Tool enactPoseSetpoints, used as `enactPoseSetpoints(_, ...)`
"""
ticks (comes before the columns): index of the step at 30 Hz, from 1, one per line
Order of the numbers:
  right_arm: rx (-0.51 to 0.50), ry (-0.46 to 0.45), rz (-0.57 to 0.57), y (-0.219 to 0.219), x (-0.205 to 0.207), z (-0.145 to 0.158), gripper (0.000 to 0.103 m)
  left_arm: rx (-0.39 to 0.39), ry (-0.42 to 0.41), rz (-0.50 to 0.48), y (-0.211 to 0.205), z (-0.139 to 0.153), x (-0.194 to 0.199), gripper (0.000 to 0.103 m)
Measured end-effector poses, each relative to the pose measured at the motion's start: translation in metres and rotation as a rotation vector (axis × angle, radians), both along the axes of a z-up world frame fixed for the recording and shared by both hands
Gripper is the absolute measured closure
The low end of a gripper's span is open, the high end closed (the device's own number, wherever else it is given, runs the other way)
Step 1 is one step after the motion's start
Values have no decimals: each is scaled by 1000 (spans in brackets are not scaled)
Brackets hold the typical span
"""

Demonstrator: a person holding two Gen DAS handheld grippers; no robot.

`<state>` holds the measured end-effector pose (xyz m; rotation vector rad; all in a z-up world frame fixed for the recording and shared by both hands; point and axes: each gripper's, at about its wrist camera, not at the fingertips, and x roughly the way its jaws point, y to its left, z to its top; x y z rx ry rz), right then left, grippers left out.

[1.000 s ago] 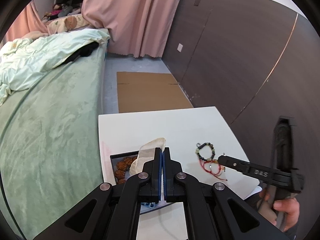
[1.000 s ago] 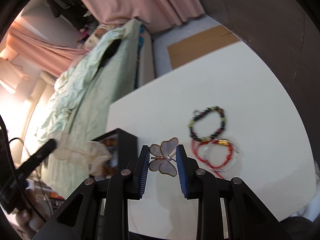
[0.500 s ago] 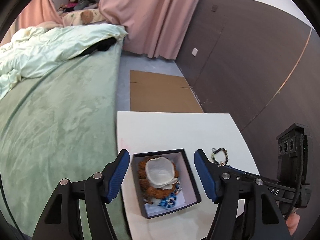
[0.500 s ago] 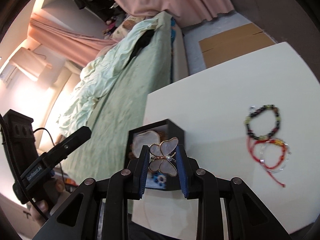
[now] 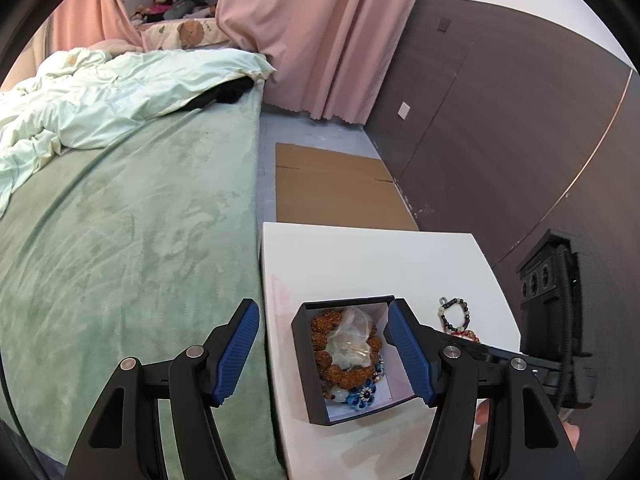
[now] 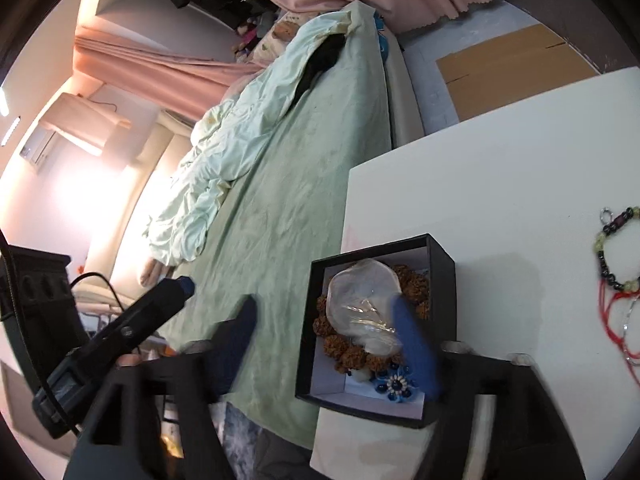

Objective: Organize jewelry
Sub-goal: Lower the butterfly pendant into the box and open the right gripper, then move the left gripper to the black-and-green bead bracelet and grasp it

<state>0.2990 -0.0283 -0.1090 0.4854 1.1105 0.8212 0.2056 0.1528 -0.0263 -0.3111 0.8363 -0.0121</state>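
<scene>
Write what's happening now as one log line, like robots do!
left gripper: open, empty | right gripper: open, blurred, over black box | box holds brown bead bracelet, clear pouch | beaded bracelet on table

One black box (image 5: 306, 364), one beaded bracelet (image 5: 454, 314) — one table (image 5: 360, 260), one bed (image 5: 132, 232)

The right gripper (image 6: 326, 344) is hovering with its blurred jaws spread wide over a black box (image 6: 442, 272) on the white table (image 6: 500, 176). A brown bead bracelet (image 6: 340, 346) and clear pouch (image 6: 362, 300) are lying inside.
</scene>
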Motion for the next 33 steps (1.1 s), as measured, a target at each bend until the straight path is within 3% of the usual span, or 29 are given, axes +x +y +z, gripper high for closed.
enactPoseSetpoints(7,9,-8,-68,-35,-5,12,29,10,-3,-22,-11,3,-2,35)
enactPoseSetpoints(16,-59,-76,-147,-90,-15,33,29,13,5,-89,-41,0,5,35)
enactPoseSetpoints(22,-99,-66,-234,-131,-12,33,28,30,28,-138,-70,-9,19,35)
enactPoseSetpoints(23,-106,-63,-249,-138,-12,33,27,33,33,-148,-77,-11,22,35)
enactPoseSetpoints(26,-125,-64,-295,-159,-14,34,13,36,31,-177,-94,-15,28,35)
enactPoseSetpoints(28,-134,-60,-321,-171,-15,35,10,29,35,-198,-105,-18,32,34)
enactPoseSetpoints(33,-146,-30,-363,-202,-18,30,10,24,37,-228,-128,-23,41,15)
